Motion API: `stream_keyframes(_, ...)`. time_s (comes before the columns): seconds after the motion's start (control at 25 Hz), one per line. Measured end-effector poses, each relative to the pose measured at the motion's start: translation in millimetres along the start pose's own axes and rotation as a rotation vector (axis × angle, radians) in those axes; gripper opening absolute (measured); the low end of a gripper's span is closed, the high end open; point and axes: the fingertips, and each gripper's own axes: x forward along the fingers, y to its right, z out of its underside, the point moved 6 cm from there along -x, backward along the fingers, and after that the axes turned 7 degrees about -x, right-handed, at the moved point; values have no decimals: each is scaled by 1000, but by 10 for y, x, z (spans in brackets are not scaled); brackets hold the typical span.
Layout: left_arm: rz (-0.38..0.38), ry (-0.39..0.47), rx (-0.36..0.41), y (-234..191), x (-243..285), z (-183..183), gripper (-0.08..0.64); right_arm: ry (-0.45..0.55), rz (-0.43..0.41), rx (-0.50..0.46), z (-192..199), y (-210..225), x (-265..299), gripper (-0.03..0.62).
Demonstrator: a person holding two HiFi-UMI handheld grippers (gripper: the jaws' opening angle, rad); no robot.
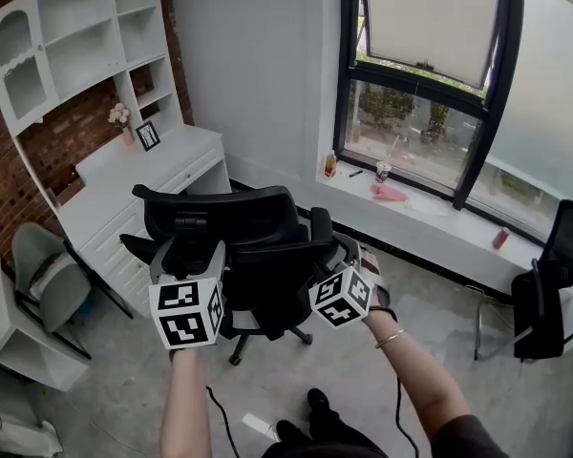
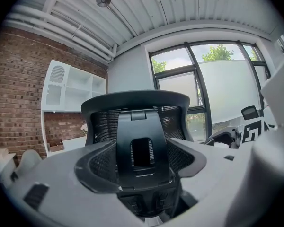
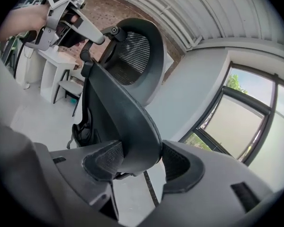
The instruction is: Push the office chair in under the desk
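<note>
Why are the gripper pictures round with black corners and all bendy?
Left gripper view and right gripper view: wide-angle lenses curve the ceiling lines and darken the corners; the office chair looms large. Head view: milder bending, soft even daylight from the window.

I list: black office chair (image 1: 263, 241) near the white bench (image 1: 124, 175); left gripper (image 1: 183, 254) and right gripper (image 1: 342, 254) at its backrest.

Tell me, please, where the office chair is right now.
In the head view the office chair stands at centre, just right of the white desk and not yet under it.
</note>
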Motion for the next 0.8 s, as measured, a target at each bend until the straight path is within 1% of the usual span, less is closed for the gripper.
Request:
stream_keyframes(0.12, 10, 3, 1, 48, 3, -1, 308, 3, -16, -11, 32, 44, 39, 250)
stream_keyframes(0.44, -9, 3, -4, 389, 48, 9, 308, 24, -42, -21, 257, 297, 169, 249)
stream_keyframes(0.56, -42, -8, -10, 560, 84, 5, 308, 50, -67, -34, 367, 422, 220, 249)
stream_keyframes(0.8, -152, -23, -27, 902, 204, -16, 308, 134, -128, -69, 568, 696, 387, 249)
